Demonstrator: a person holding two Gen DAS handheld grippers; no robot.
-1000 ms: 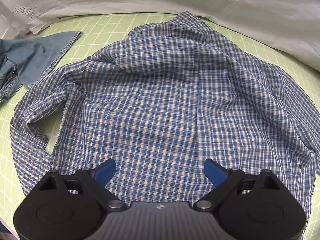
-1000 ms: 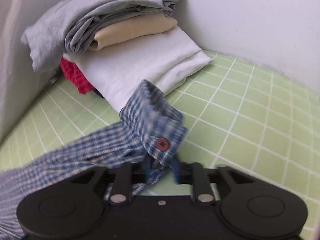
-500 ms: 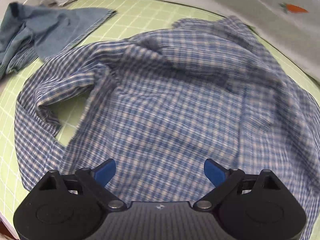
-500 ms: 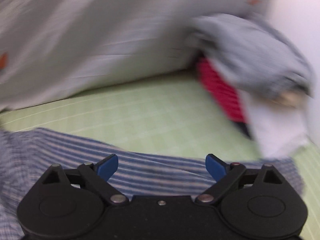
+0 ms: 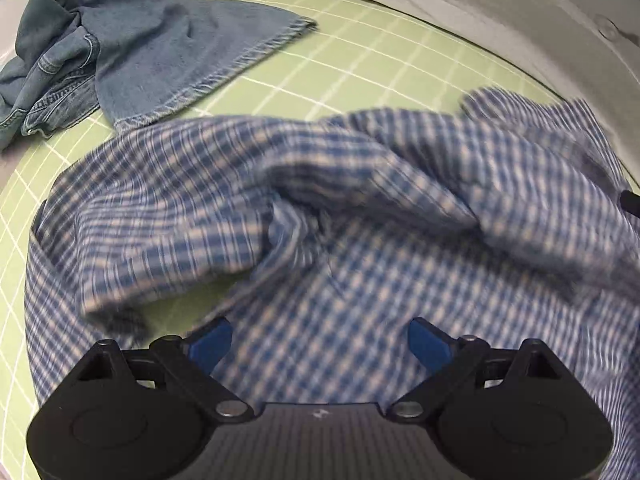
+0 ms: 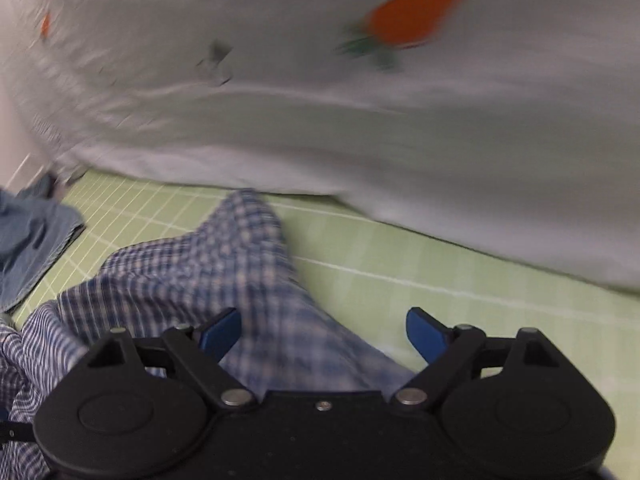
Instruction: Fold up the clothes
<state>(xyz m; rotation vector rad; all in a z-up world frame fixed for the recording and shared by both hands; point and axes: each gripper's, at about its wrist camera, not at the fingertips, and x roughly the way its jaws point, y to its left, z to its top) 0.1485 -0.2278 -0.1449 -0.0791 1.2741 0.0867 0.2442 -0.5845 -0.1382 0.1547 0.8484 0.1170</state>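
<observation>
a green grid mat [image 5: 360, 68] carries the work. nearest, the left gripper [image 5: 320, 344] and right gripper [image 6: 324, 334] hover spread wide, empty, over the rumpled checked shirt [image 5: 360, 220]; beyond it lie denim [image 5: 140, 52] and carrot-print fabric [image 6: 400, 120]. flatten bunched cloth before creasing, i judge.

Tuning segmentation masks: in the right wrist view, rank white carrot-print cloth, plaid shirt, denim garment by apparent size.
1. white carrot-print cloth, fills the upper frame
2. plaid shirt, partly hidden behind the gripper
3. denim garment, cut off at the left edge, so true size is unsure
</observation>
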